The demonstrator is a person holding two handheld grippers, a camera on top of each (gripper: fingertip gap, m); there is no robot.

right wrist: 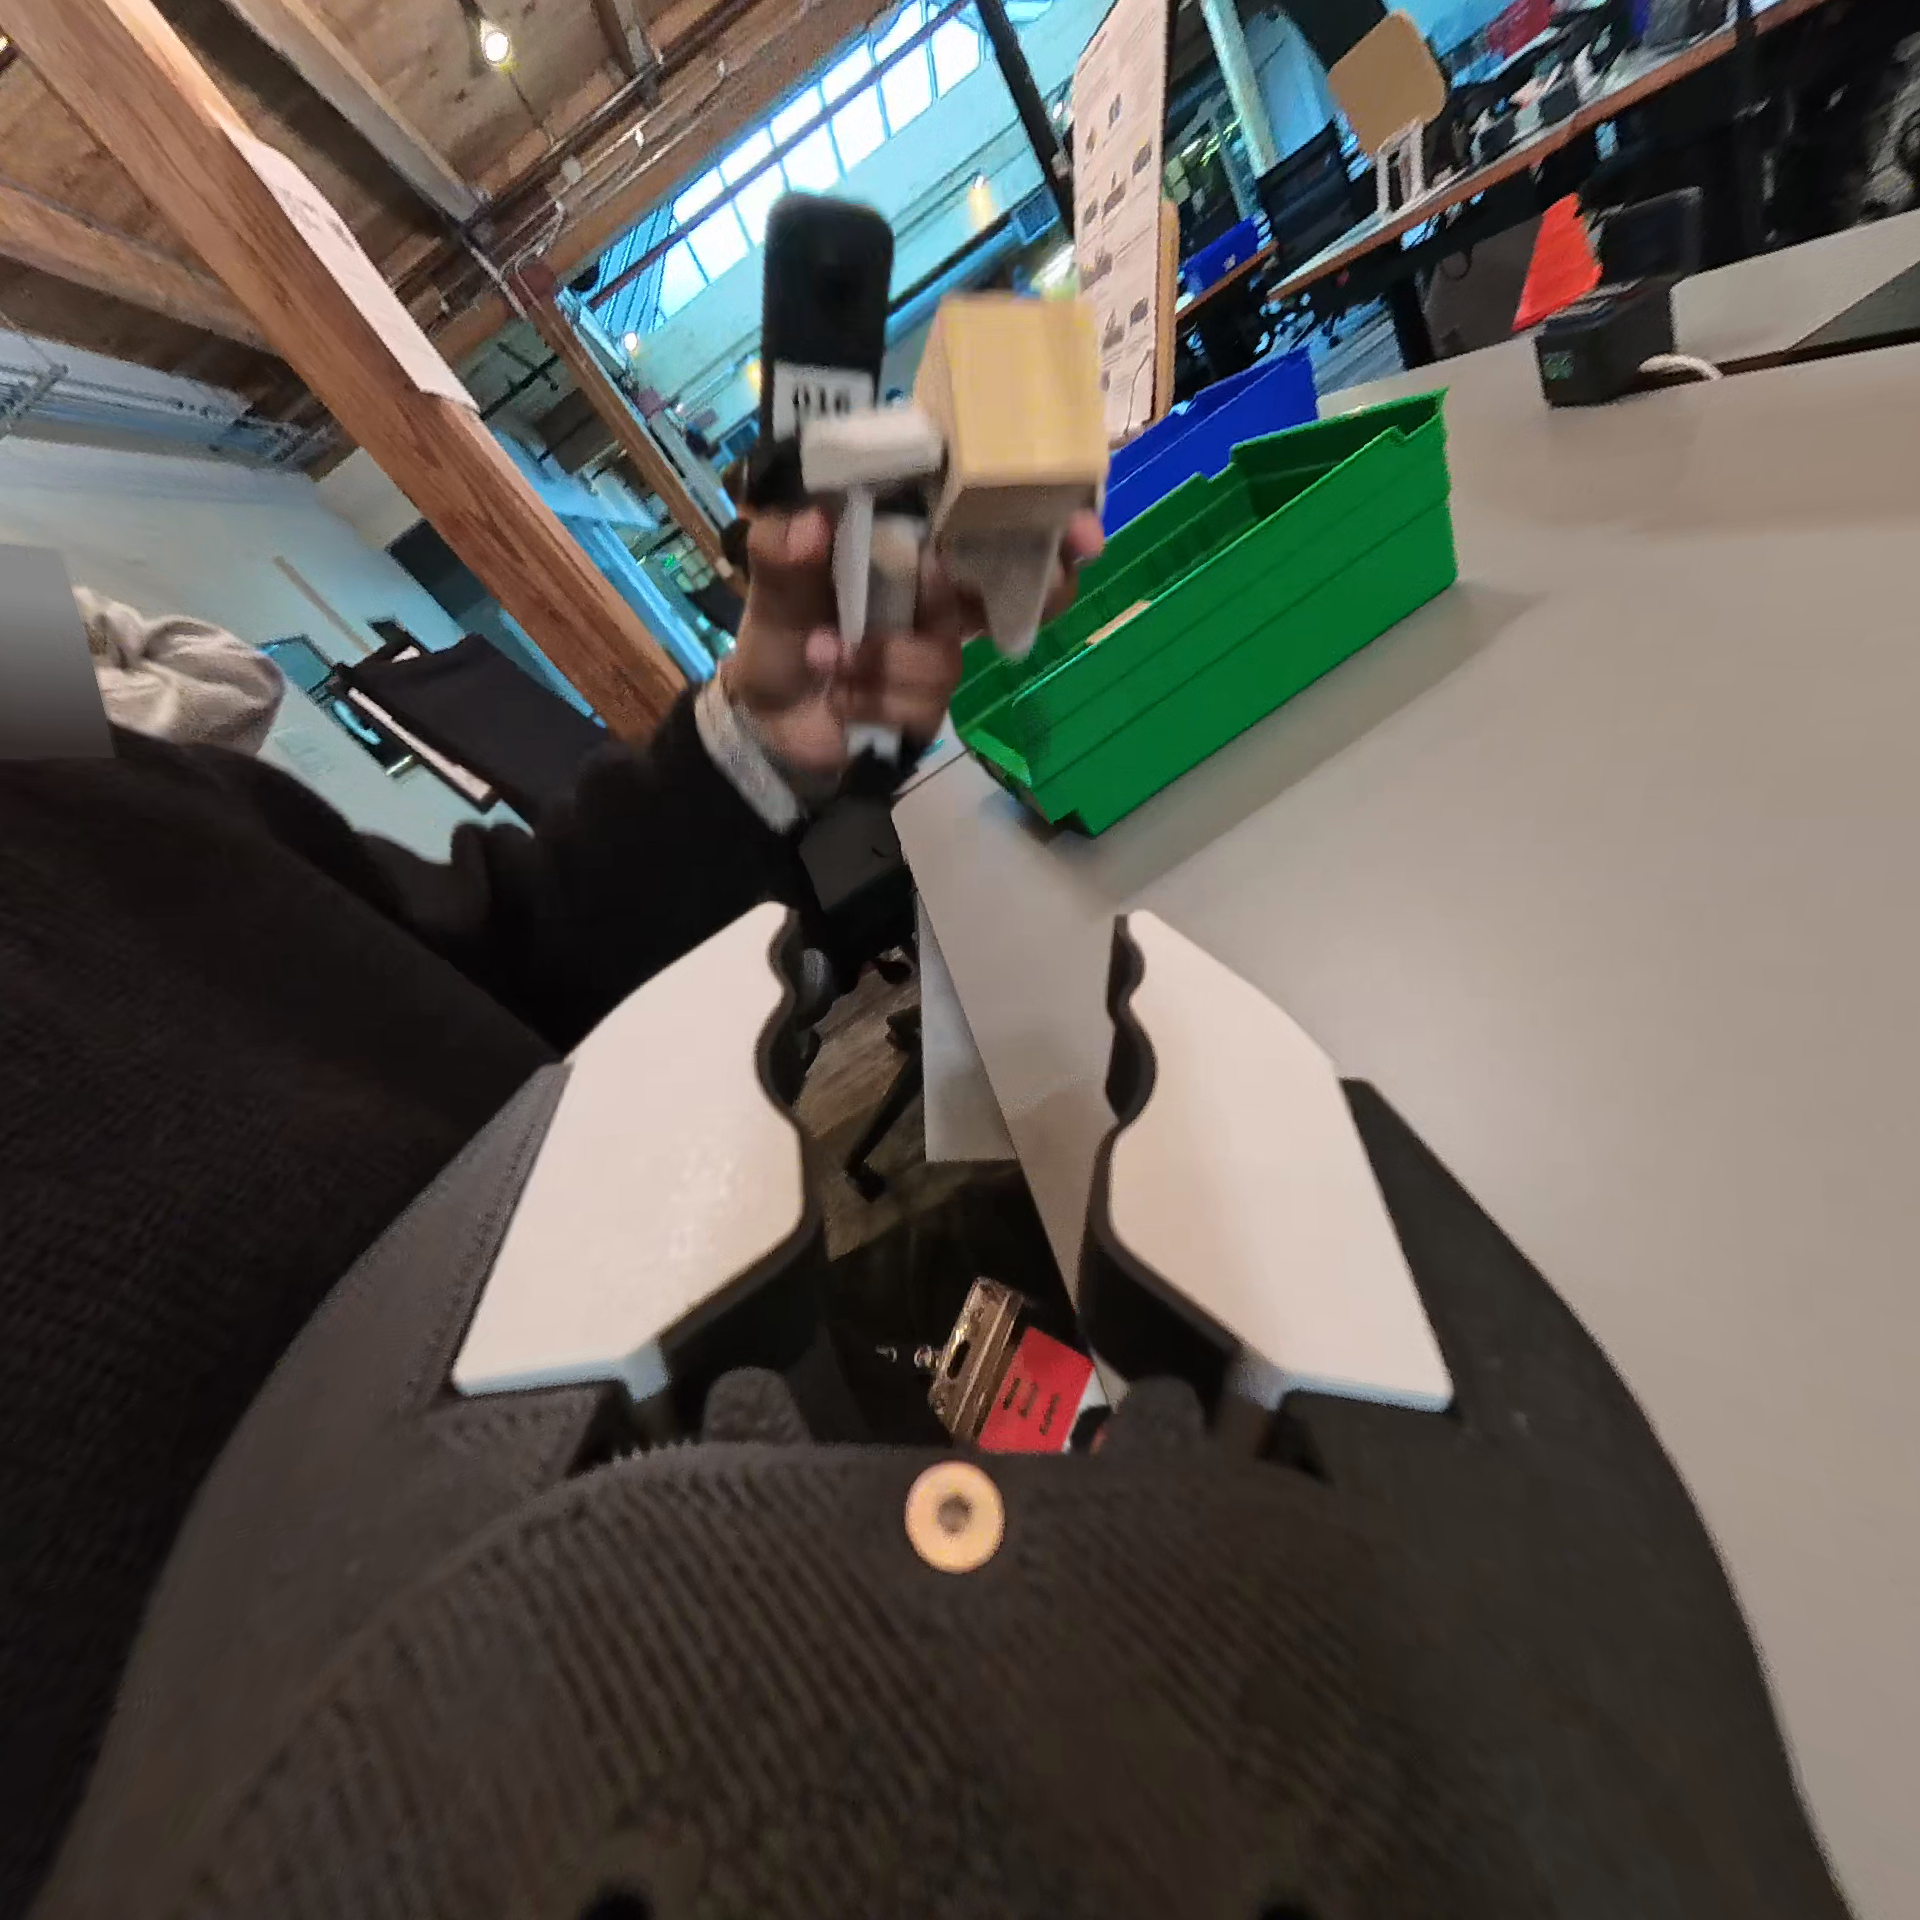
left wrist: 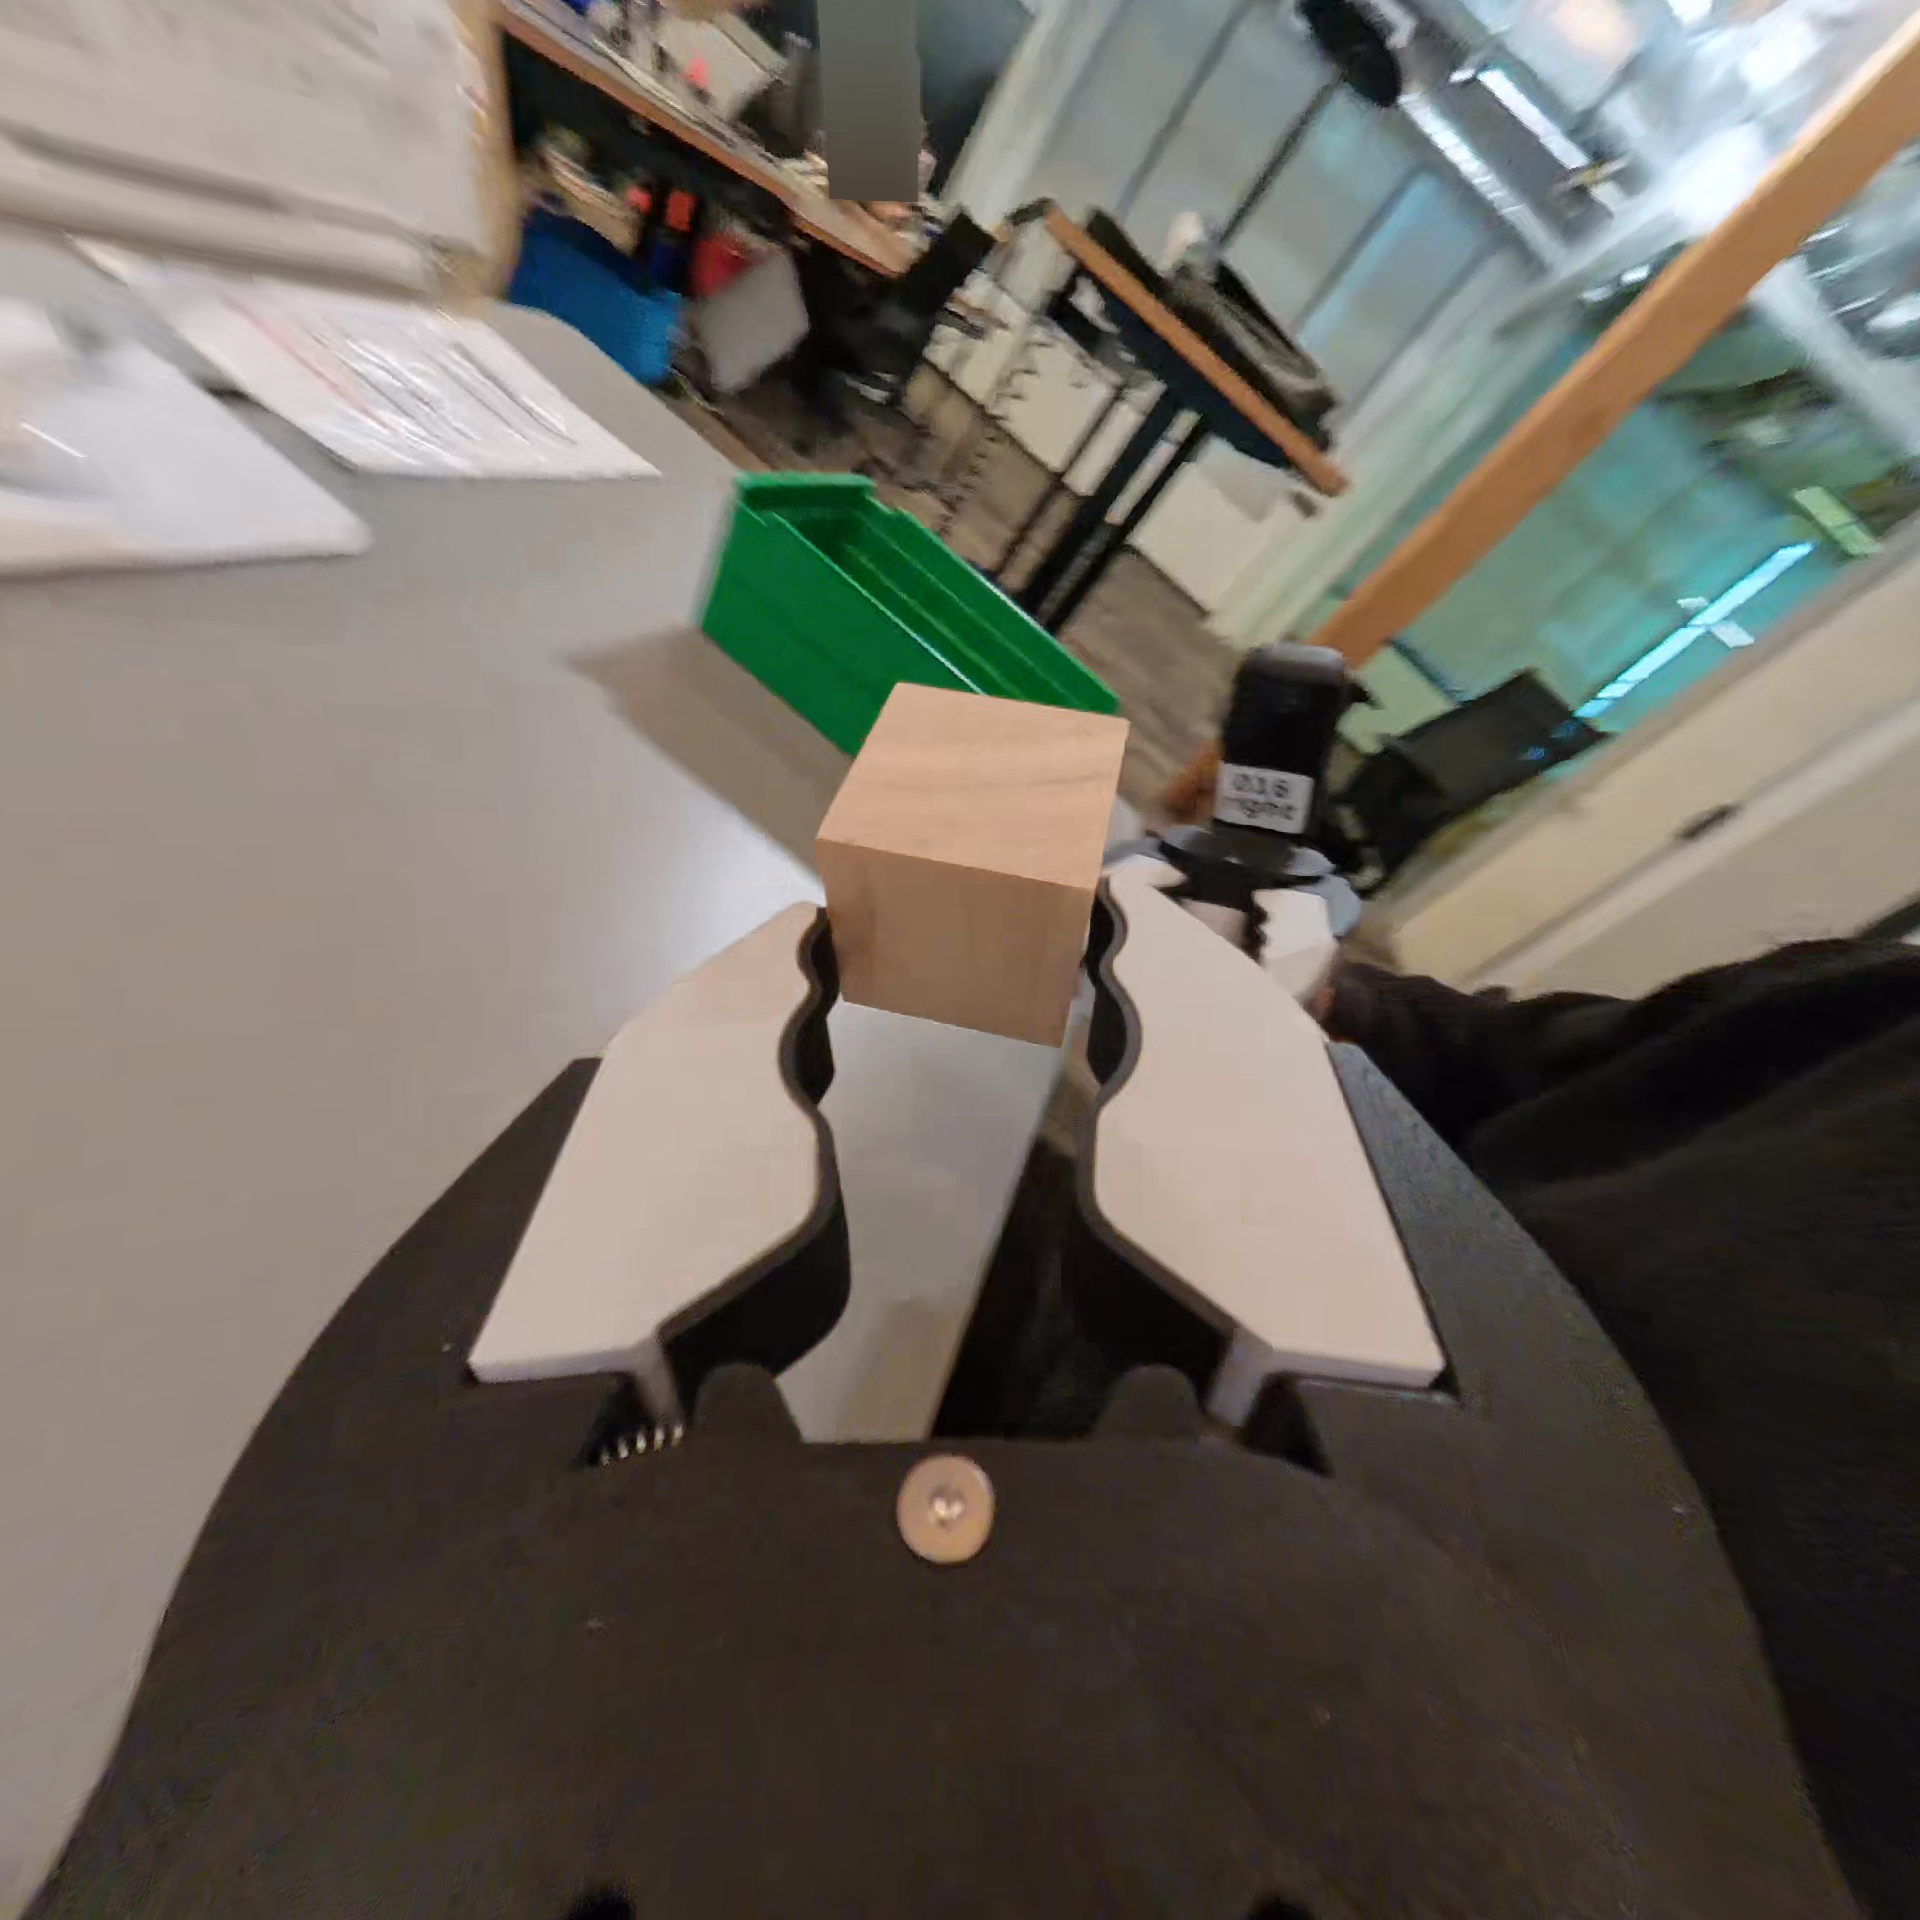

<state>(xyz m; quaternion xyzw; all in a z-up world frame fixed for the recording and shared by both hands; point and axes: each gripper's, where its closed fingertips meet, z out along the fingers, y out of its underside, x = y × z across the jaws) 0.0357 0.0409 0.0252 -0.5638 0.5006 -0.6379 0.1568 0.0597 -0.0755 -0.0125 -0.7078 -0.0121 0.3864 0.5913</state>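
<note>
The left gripper (left wrist: 961, 935) clenches one wooden cube (left wrist: 971, 862) above one green bin (left wrist: 831, 613); the right gripper (right wrist: 951, 966) gapes, released.

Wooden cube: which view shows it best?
Left wrist view: the wooden cube is sharp and close, clamped between the left gripper fingertips. The right wrist view shows it farther off, blurred, above the green bin.

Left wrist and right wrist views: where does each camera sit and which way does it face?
Left wrist view: on the left claw, facing along the grey table toward the green bin; its fingers clamp a wooden cube; a dark sleeve shows at right.
Right wrist view: on the open right claw, at the table edge, facing the raised left claw; dark sleeve at left.
Shared: cube, bin, table.
</note>
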